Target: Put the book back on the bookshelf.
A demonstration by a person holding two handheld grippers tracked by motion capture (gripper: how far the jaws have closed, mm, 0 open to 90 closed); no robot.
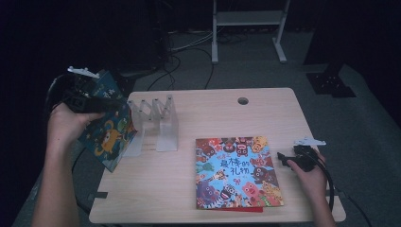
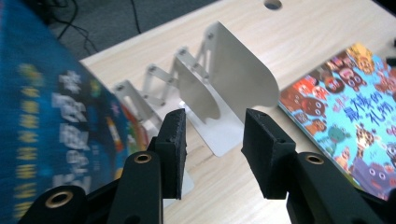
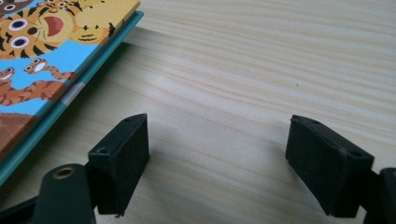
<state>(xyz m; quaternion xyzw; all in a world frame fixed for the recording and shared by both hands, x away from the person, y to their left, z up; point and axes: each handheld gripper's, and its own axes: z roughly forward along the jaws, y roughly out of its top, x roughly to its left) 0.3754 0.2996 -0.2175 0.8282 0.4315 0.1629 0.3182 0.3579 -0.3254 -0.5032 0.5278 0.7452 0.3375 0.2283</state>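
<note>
Table [image 1: 265, 118]: rack [image 1: 156, 123] beside flat book [image 1: 236, 172]

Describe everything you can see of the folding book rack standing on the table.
The book rack is pale, frosted-looking plastic or metal, I cannot tell which. It has upright rounded divider plates joined along the back by a zigzag scissor lattice with small rivets, so it looks expandable. It stands upright at the table's left side, its slots empty. A dark blue picture book stands tilted just left of it; whether they touch is unclear. A second book lies flat to its right, apart.
</note>
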